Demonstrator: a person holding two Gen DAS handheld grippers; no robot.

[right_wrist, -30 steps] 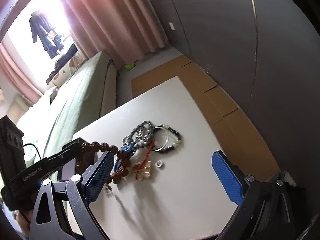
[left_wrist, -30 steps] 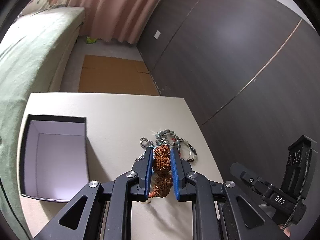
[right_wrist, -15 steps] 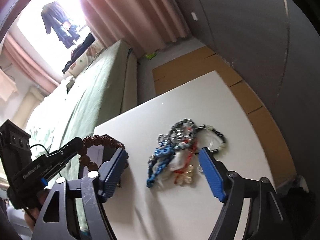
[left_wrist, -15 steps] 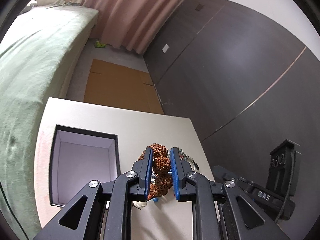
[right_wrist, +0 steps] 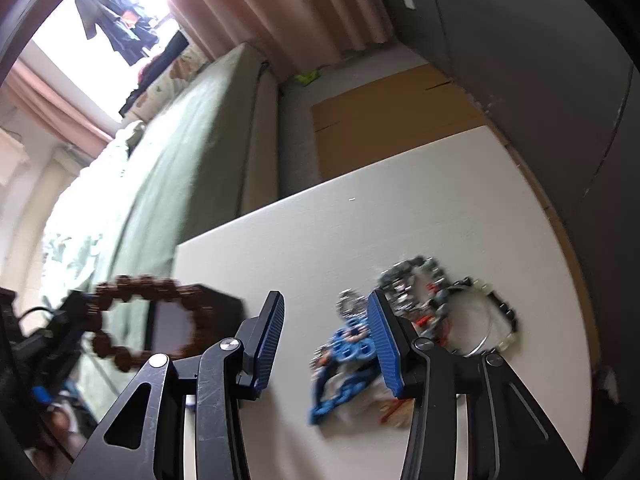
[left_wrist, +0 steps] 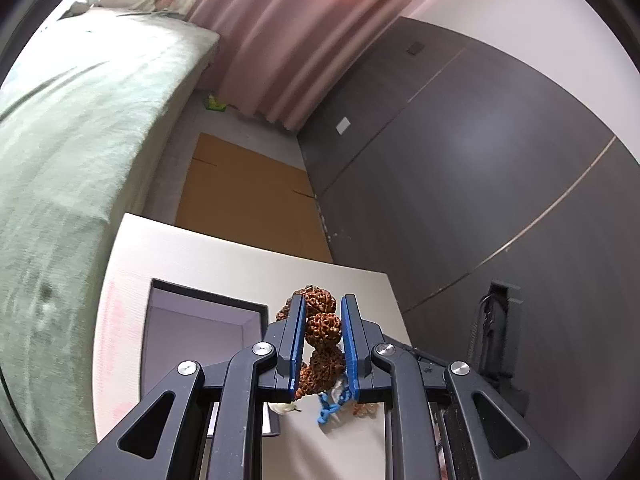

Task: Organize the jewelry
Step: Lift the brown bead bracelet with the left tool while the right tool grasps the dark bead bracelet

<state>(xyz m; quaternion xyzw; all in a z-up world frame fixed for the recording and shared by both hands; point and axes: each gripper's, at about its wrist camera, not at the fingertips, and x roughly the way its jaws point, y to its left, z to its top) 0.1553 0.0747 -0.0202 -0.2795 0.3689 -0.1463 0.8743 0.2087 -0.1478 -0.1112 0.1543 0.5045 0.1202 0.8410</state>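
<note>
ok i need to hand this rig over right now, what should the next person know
Left gripper: shut on the brown knobbly-bead bracelet, held in the air near the open dark-rimmed box.
Right gripper: open, holding nothing, above the blue chain-link piece in the jewelry heap.
On the white table: the heap, including a dark beaded bracelet and a thin silver bangle.
Done: bracelet lifted. The visible part of the box shows nothing inside.
Left: put the bracelet in the box, then the rest of the heap.

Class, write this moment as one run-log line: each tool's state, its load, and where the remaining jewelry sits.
left tool: shut on brown bead bracelet | right tool: open, unloaded | jewelry pile: on table | box: open
</note>
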